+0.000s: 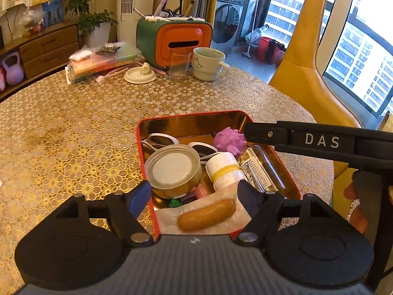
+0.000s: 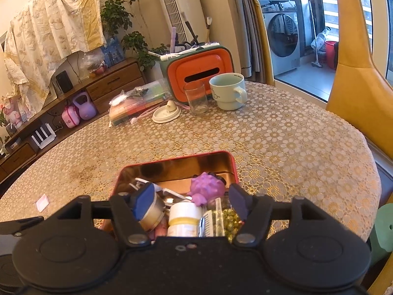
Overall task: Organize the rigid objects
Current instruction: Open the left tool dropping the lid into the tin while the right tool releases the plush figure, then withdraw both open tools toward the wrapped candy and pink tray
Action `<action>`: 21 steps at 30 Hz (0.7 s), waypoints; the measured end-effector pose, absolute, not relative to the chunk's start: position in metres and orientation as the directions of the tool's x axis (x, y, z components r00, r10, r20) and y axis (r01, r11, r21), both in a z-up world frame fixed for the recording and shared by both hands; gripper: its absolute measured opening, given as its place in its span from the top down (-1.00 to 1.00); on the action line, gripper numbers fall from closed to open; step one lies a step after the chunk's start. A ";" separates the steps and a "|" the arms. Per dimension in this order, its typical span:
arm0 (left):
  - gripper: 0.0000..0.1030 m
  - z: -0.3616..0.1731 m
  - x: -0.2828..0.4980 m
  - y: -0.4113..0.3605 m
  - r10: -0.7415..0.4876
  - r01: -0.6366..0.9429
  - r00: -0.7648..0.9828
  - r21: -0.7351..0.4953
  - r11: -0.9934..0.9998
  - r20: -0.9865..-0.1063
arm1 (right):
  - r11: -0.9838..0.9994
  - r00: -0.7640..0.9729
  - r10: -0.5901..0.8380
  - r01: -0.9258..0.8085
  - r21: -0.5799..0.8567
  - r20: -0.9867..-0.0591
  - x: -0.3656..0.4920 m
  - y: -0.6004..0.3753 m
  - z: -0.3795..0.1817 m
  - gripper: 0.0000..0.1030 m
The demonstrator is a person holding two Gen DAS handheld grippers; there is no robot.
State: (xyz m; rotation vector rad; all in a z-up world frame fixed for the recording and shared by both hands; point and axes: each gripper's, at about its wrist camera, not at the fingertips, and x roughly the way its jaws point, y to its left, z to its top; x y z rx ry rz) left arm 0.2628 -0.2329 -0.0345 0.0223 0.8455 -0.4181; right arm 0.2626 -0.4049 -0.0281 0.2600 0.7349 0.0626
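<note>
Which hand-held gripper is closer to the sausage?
Left. The left hand-held gripper hangs open right over the sausage at the tin's near end. The right hand-held gripper hovers above the tin's far-right corner.

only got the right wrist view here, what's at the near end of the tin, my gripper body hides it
Observer: In the left wrist view a sausage lies at the near end of the red tin, on a white wrapper.
Operator: is the left gripper holding anything
Observer: No. The left gripper is open, its fingers spread over that near end, gripping nothing.
Operator: where's my own gripper relative to the tin
Observer: The left view shows one finger of the right gripper, marked DAS, reaching in from the right across the tin's far right corner, next to the purple spiky toy.
</note>
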 end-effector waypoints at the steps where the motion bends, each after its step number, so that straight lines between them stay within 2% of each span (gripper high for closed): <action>1: -0.50 -0.033 0.260 -0.230 -0.349 0.365 0.590 -0.145 0.920 -0.728 | 0.967 0.742 0.146 0.033 0.254 -0.654 0.260 -0.403 -0.026 -0.36; 8: -0.50 -0.022 0.240 -0.200 -0.330 0.346 0.617 -0.131 0.929 -0.714 | 0.966 0.743 0.171 0.004 0.260 -0.647 0.244 -0.384 -0.017 -0.50; 16: -0.50 -0.013 0.217 -0.150 -0.267 0.298 0.663 -0.081 0.951 -0.699 | 0.963 0.739 0.223 -0.067 0.261 -0.635 0.233 -0.344 -0.006 -0.78; 19: -0.63 -0.013 0.209 -0.130 -0.241 0.274 0.680 -0.064 0.959 -0.692 | 0.961 0.730 0.245 -0.097 0.258 -0.639 0.234 -0.324 -0.005 -0.85; 21: -0.63 -0.013 0.205 -0.115 -0.230 0.255 0.689 -0.067 0.965 -0.687 | 0.961 0.724 0.255 -0.118 0.250 -0.641 0.235 -0.311 -0.004 -0.89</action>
